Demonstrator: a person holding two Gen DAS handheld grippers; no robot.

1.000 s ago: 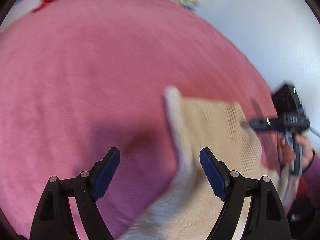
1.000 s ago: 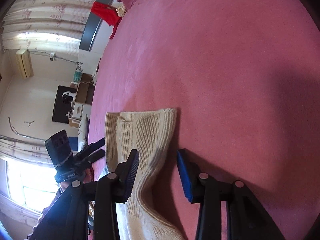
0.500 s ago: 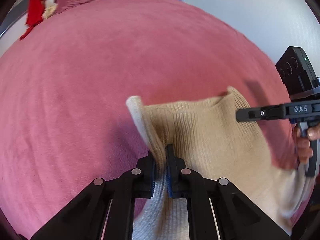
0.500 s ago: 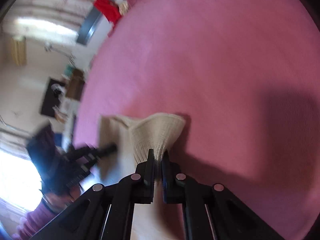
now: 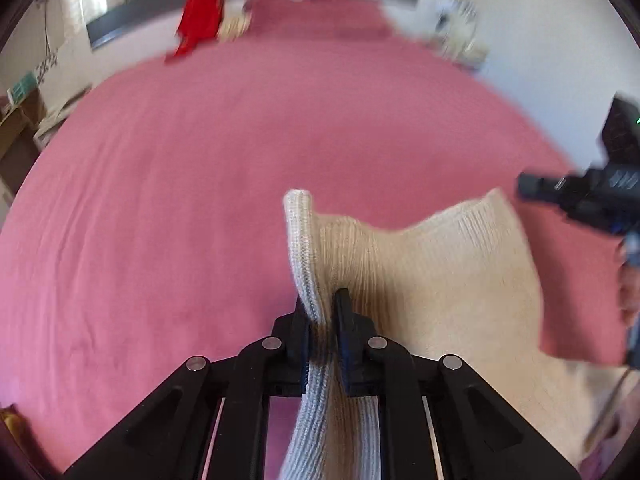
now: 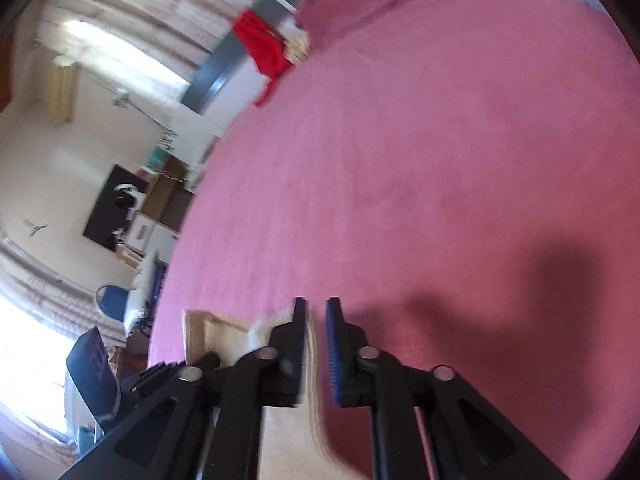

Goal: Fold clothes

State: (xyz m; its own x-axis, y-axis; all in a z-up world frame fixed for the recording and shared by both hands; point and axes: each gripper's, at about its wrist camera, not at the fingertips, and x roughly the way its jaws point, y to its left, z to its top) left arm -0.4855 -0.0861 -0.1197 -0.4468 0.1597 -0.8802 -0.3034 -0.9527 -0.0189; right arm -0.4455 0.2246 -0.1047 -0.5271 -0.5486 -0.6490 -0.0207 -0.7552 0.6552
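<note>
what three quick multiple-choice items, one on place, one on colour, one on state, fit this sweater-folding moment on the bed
1. Where does the red garment hang?
A. at the far end of the bed
B. over the left gripper
C. on top of the sweater

2. What colour is the bed cover?
A. grey
B. pink
C. green

3. How is the left gripper set?
A. wide open over bare cover
B. shut on the beige knit sweater's edge
C. shut on the red garment

Answers: 1 A, it hangs by the grey rail beyond the cover; 2 B, pink fills both views; 3 B, the beige knit sweater has its ribbed edge pinched between the fingers and lifted.
</note>
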